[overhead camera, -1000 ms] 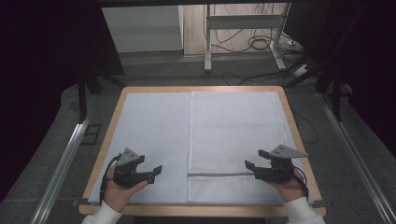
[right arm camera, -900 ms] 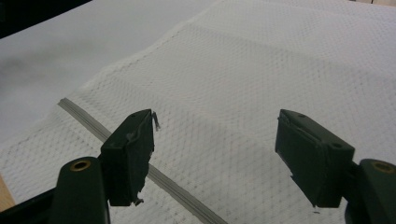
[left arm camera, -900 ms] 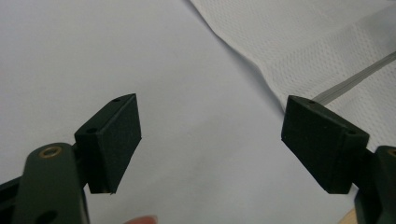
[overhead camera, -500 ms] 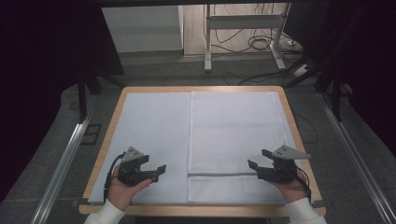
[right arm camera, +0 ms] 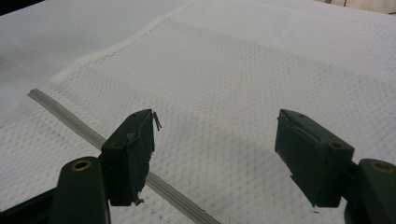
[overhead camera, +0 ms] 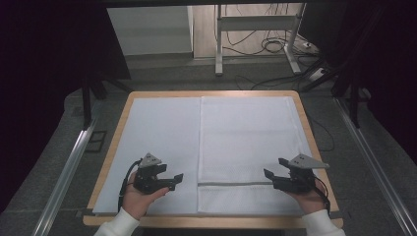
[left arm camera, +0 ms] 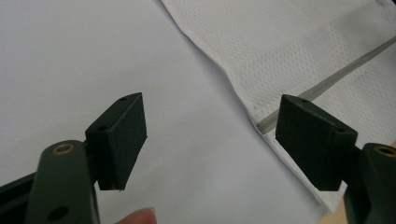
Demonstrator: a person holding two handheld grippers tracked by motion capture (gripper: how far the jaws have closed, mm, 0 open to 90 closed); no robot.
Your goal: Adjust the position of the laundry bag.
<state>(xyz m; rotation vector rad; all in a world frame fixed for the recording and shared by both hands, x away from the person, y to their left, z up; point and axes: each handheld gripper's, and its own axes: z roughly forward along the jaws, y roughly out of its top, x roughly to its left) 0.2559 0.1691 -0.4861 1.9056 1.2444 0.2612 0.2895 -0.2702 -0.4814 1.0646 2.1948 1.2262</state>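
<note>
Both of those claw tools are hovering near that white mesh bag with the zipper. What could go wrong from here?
The mesh bag lies flat on the white sheet, so jaws may pinch both layers, or the sheet too. The left gripper, open and its jaws just narrowing, sits over bare sheet beside the bag's edge and could close on nothing. The right gripper is open over the zipper; its left pad looks frayed and might snag the mesh.

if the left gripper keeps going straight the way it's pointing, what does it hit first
Probably the white mesh bag: the left gripper, jaws open and empty, points toward its near left edge by the grey zipper. Depth is unclear; bare sheet lies between.
</note>
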